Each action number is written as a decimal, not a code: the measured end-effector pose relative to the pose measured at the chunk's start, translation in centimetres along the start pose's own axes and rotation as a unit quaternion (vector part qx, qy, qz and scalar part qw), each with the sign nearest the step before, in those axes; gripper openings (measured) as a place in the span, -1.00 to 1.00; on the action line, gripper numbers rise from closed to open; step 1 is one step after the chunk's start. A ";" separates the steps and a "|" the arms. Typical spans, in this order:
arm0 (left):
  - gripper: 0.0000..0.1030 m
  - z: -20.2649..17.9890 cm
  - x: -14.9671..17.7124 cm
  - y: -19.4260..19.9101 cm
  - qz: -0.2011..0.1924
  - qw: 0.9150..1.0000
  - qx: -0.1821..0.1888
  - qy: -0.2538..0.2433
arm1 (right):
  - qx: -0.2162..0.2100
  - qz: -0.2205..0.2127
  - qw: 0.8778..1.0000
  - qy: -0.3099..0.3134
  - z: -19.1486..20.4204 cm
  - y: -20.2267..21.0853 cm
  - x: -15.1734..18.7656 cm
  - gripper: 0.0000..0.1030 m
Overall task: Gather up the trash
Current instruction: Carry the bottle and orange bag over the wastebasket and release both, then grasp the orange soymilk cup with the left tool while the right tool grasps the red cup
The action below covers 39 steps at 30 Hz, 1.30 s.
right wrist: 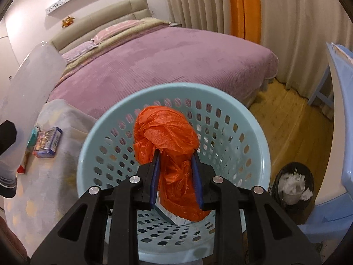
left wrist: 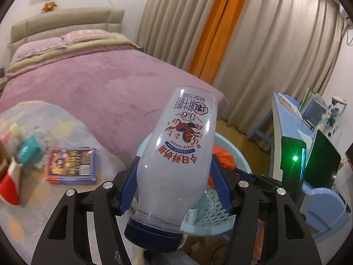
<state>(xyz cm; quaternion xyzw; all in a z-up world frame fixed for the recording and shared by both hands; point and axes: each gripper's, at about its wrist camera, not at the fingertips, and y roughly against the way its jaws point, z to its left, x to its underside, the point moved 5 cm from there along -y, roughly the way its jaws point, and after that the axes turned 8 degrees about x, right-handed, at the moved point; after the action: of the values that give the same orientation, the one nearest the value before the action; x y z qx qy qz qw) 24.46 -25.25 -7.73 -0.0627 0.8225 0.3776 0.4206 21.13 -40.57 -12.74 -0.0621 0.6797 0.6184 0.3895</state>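
The right gripper [right wrist: 175, 165], clamped on the orange bag [right wrist: 167, 132], hangs directly over the basket [right wrist: 260, 145]; the left gripper [left wrist: 176, 183], gripping the bottle [left wrist: 181, 150] cap-down, sits beside its rim.

Bed: purple quilted cover [right wrist: 167, 61], beige padded headboard [left wrist: 66, 22] | Window: beige pleated curtains [left wrist: 275, 44], orange panel [left wrist: 216, 28] | Floor: light wood planks [right wrist: 293, 119]

Purple bedspread [right wrist: 176, 55], beige curtains [left wrist: 275, 44] with 1 orange panel [left wrist: 218, 22]. The pale-blue basket [right wrist: 110, 119] is dotted with holes; the bag [right wrist: 167, 137] is bright orange; the clear bottle [left wrist: 176, 154] has red lettering and a navy cap [left wrist: 152, 236].
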 end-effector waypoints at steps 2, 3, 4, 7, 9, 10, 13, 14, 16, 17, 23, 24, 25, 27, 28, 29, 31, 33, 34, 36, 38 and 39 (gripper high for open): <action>0.16 0.0 0.0 -0.7 0.007 1.000 0.001 0.001 | 0.005 0.006 1.000 -0.002 -0.3 -0.5 0.1 -0.52; 0.16 -0.1 0.0 -1.1 0.010 1.000 0.002 0.002 | 0.005 0.009 1.000 -0.003 -0.5 -0.6 0.3 -0.51; 0.16 -0.1 0.0 -1.4 0.013 1.000 0.004 0.004 | 0.003 0.012 1.000 -0.004 -0.6 -0.7 0.4 -0.49; 0.17 0.1 0.2 -2.3 0.024 1.000 0.013 0.011 | 0.000 0.021 1.000 -0.007 -0.9 -0.8 0.6 -0.07; 0.20 0.2 0.5 -2.9 0.033 0.999 0.014 0.015 | -0.003 0.018 1.000 -0.011 -1.1 -0.7 0.7 0.06; 0.26 0.3 0.3 -3.0 0.035 0.999 0.017 0.016 | -0.002 0.019 1.000 -0.011 -1.2 -0.6 0.8 0.06; 0.33 0.5 0.4 -2.7 0.032 0.999 0.016 0.013 | -0.005 0.020 1.000 -0.015 -1.5 -0.3 0.9 0.06; 0.34 0.5 0.5 -2.4 0.030 0.999 0.018 0.011 | -0.008 0.021 1.000 -0.017 -1.7 -0.2 0.8 0.06; 0.36 0.2 0.6 -1.9 0.025 0.999 0.018 0.008 | -0.013 0.017 1.000 -0.018 -1.7 0.3 0.9 0.06; 0.36 0.2 0.7 -1.5 0.023 1.000 0.016 0.007 | -0.013 0.015 1.000 -0.017 -1.7 0.5 0.8 0.06; 0.36 0.6 1.0 1.7 -0.003 1.000 0.010 0.007 | -0.032 -0.003 0.999 -0.006 0.0 2.7 0.8 0.06; 0.36 0.7 1.1 2.5 -0.010 1.000 0.007 0.007 | -0.035 -0.006 0.999 -0.004 0.3 3.0 0.8 0.06; 0.36 0.8 1.1 3.4 -0.017 1.000 0.005 0.007 | -0.039 -0.011 0.999 0.000 0.7 3.4 0.7 0.06; 0.36 1.1 1.1 5.1 -0.033 0.999 0.000 0.007 | -0.047 -0.019 0.999 0.008 1.7 4.3 0.6 0.06; 0.36 1.3 0.9 6.0 -0.041 0.999 -0.004 0.007 | -0.051 -0.024 0.998 0.014 2.3 4.8 0.6 0.06; 0.36 1.7 0.9 7.1 -0.052 0.999 -0.009 0.008 | -0.054 -0.028 0.998 0.018 2.8 5.2 0.5 0.06; 0.36 2.1 0.8 9.0 -0.068 0.997 -0.019 0.010 | -0.062 -0.038 0.997 0.031 4.2 6.2 0.4 0.06; 0.36 2.8 0.8 10.5 -0.080 0.996 -0.030 0.012 | -0.073 -0.046 0.995 0.045 5.7 7.2 0.3 0.06; 0.36 3.2 0.8 11.4 -0.087 0.995 -0.037 0.014 | -0.077 -0.049 0.995 0.050 6.4 7.5 0.4 0.06; 0.36 4.3 0.8 13.1 -0.098 0.994 -0.049 0.020 | -0.088 -0.056 0.993 0.062 7.9 8.2 0.5 0.06; 0.36 5.8 0.7 15.0 -0.111 0.991 -0.066 0.028 | -0.098 -0.063 0.990 0.077 9.8 8.9 0.6 0.06; 0.36 6.3 0.7 15.6 -0.115 0.990 -0.072 0.030 | -0.103 -0.065 0.989 0.084 10.7 9.1 0.6 0.06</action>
<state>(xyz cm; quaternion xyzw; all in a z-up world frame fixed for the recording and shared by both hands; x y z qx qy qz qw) 21.52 -9.86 -1.64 -0.1978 0.7930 0.3827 0.4308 20.42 -28.76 -5.16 -0.1978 0.6368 0.6512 0.3624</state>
